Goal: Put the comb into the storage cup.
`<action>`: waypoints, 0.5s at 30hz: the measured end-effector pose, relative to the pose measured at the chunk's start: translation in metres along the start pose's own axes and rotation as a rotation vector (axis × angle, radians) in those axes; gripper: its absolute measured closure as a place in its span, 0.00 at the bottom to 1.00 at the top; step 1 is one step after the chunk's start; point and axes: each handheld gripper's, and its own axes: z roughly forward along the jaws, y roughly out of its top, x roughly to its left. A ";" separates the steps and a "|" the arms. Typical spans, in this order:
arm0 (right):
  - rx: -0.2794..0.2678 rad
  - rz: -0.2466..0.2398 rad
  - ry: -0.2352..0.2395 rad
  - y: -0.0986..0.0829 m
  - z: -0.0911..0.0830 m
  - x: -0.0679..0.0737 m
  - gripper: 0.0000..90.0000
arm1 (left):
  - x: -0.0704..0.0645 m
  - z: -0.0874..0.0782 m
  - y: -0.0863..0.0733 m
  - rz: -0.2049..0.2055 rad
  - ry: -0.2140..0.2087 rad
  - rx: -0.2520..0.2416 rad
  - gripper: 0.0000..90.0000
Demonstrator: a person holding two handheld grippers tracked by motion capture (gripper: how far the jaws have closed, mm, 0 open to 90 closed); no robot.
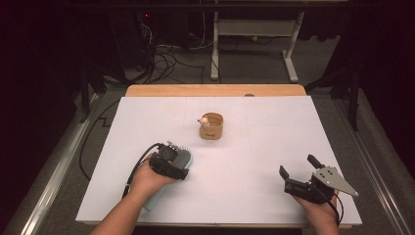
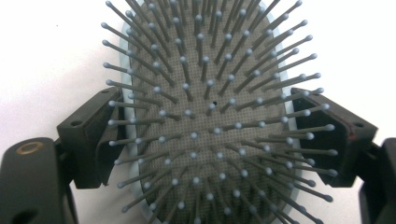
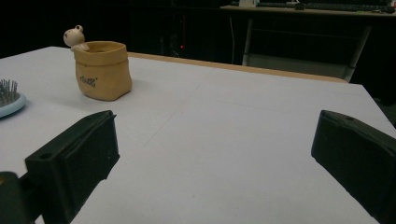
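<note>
Pale blue plastic rims the hairbrush (image 1: 185, 158), which lies bristles-up on the white worktop (image 1: 244, 147) at the person's near left, with the left claw (image 1: 172, 164) set across its head. The left hand (image 1: 147, 178) comes in from the bottom edge with its forearm angled up and to the right, wrapped around the claw body, whose cable trails back along the wrist. In the left gripper view, the hairbrush (image 2: 205, 116) stands out in close detail: grey bristles with ball tips rise from a dark cushion, and the two black jaws sit one on each side of the head, pressed against its blue rim, so the claw is clamped on the brush. The right hand (image 1: 320, 208) rests low at the near right, holding the right claw (image 1: 298, 169) pointed forward and leftward with its jaws spread wide and nothing between them. From the right gripper view, the tan pouch-shaped pot (image 3: 102, 70) stands upright near the worktop's middle, a small pale figure (image 3: 74, 37) peeking over its rim, while the brush's edge appears at the far left, well apart from the pot.
</note>
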 end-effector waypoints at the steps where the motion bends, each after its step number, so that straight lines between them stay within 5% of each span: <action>1: 0.000 0.000 0.000 0.000 0.000 0.000 0.01 | 0.000 0.000 0.000 0.001 0.001 0.001 0.19; 15: -0.001 0.000 -0.001 0.000 0.000 0.000 0.01 | -0.002 0.000 0.001 0.000 0.017 0.013 0.22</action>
